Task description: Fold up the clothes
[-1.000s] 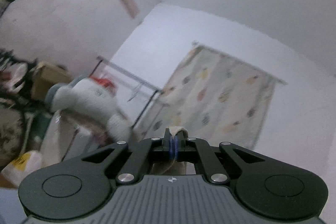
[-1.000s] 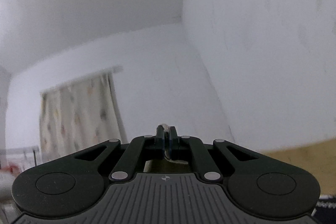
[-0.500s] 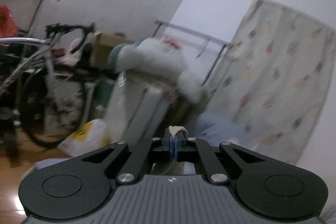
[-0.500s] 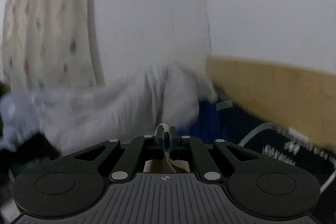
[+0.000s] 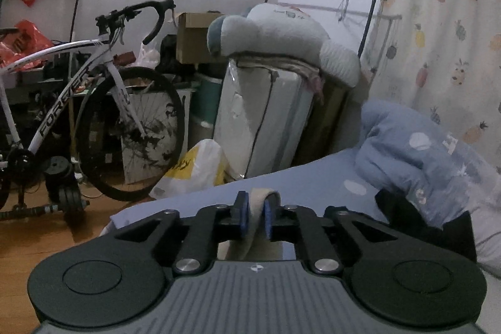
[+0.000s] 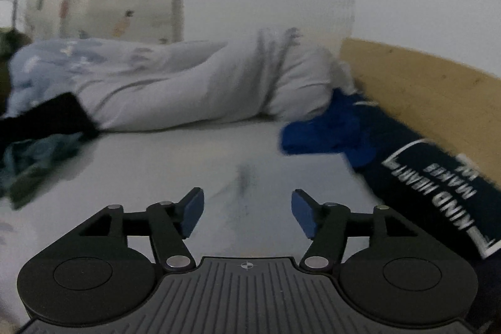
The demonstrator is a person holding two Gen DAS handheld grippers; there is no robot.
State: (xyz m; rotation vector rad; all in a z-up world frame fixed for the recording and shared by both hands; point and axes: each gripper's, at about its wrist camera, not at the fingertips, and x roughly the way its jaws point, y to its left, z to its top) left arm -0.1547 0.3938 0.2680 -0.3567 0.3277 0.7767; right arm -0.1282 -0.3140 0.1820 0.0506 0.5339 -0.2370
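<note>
So the person's at the bed (image 6: 175, 165) with a gripper in each hand, and this looks like the put-down part of a fold. The left gripper (image 5: 255, 216) has a strip of beige cloth (image 5: 257, 202) poking up between its blue pads, and its jaws are opening, so the grip is loosening. I honestly can't tell whether the pads are pressing on the fabric or it's just draped there; the rest of the garment hangs below the tool, out of sight.

The right gripper (image 6: 247, 216) is opening too, jaws well apart, nothing between them, just bare sheet ahead. So that side has let go.

Around it in the right view: a rumpled pale duvet (image 6: 188, 83) across 12 o'clock, a bright blue garment (image 6: 325, 130) at about 2 o'clock, a dark navy one with white lettering (image 6: 438, 193) along the wooden bed frame (image 6: 422, 89) at 3, and some teal clothing (image 6: 28, 158) at 9. In the left view there's a white bicycle (image 5: 94, 102) parked off at 10 o'clock.

My guess for the next move: finish opening the left side so the beige piece drops flat on the sheet, back both tools off without dragging it, then re-grab an edge or corners for the next fold. The catch is fabric snagging on a pad.
</note>
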